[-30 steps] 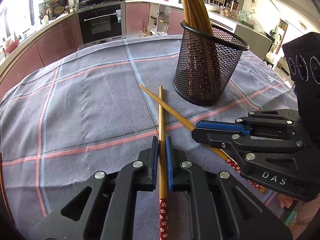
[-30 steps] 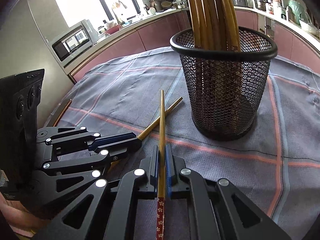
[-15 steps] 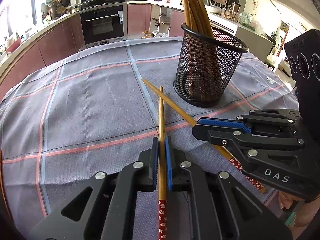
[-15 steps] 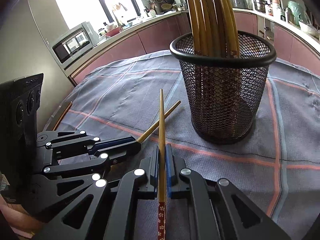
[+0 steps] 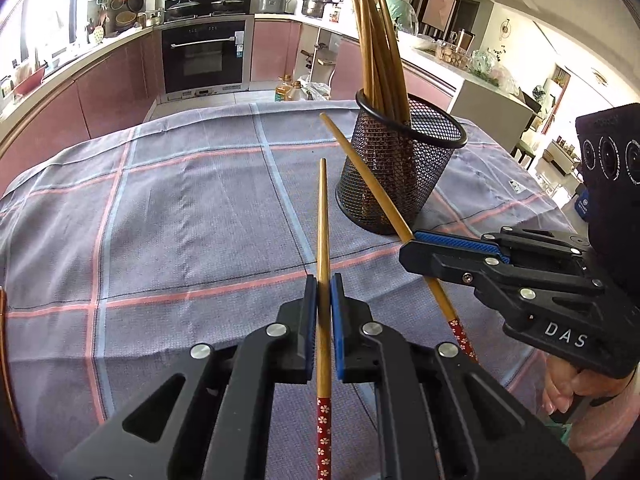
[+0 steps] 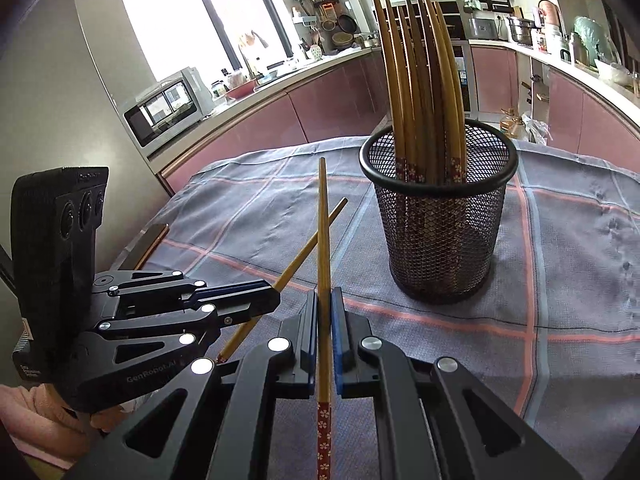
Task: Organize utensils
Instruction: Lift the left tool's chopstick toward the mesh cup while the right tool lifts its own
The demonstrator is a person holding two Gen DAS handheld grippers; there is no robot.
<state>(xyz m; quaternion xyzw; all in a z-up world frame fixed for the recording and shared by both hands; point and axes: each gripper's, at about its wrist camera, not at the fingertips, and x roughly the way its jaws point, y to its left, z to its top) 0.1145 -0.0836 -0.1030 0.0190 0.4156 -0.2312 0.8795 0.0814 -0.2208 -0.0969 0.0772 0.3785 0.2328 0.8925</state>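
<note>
Both grippers tilt downward, side by side. The left gripper [image 5: 324,300] and the right gripper [image 6: 325,312] each have jaws clamped together.

Bkgd only. Checked tablecloth [image 5: 180,216], grey-blue w/ pink + pale-blue lines, covers table. Built-in oven [image 5: 204,58] at 12 o'clock in left wrist view, pans on hob above it. Pink cabinets [image 5: 108,92] run along wall at 10 o'clock. Oil bottle [image 5: 283,90] on floor nr oven. Right wrist view: microwave [image 6: 168,106] on counter at 10 o'clock, bright window [image 6: 200,12] at 11 o'clock. Steel pot [image 6: 520,28] on counter at 1 o'clock.
</note>
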